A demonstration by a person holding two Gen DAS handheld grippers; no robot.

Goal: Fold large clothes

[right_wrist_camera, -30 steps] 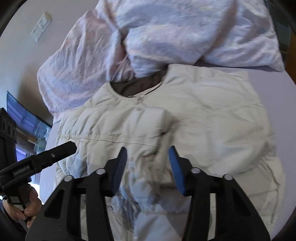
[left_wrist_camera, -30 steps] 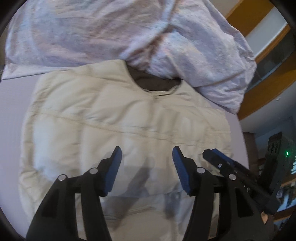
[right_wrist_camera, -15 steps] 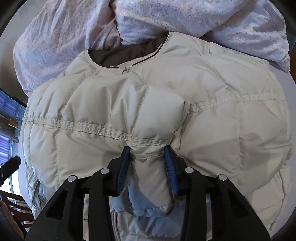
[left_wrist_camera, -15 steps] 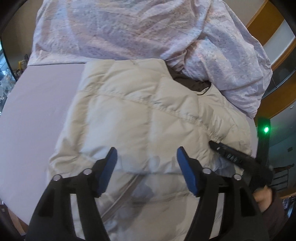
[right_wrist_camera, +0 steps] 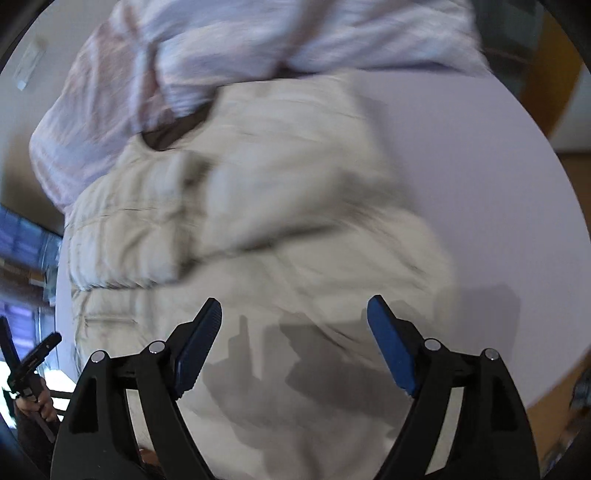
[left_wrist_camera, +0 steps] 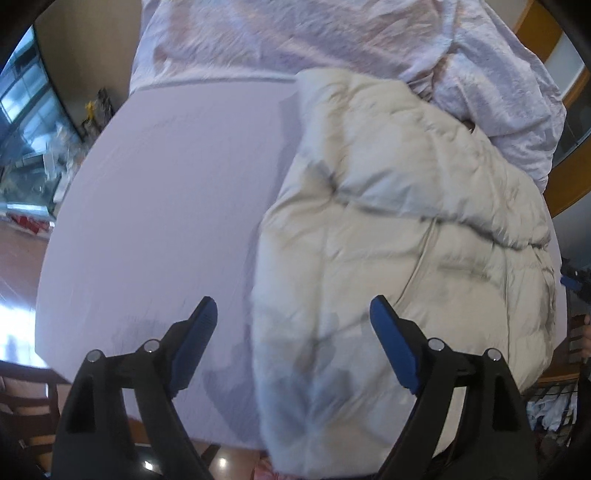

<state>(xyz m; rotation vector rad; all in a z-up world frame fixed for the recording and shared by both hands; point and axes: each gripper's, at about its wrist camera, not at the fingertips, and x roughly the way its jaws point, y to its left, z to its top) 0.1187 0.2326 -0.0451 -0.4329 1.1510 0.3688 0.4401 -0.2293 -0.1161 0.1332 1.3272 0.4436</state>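
Left wrist: tongs (left_wrist_camera: 293, 317) opening (nothing held) above cream jacket (left_wrist_camera: 406, 229).

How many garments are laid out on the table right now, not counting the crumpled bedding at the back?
1: a cream puffer jacket lies on the lavender table, its collar tucked against the crumpled bedding. More could be hidden under that bedding.

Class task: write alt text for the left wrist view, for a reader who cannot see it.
A cream quilted puffer jacket lies on a pale lilac table, filling the right half of the view. The left gripper hangs above the jacket's left edge, its blue-padded jaws opening with nothing pinched between them. A crumpled lilac sheet is heaped at the table's far side.
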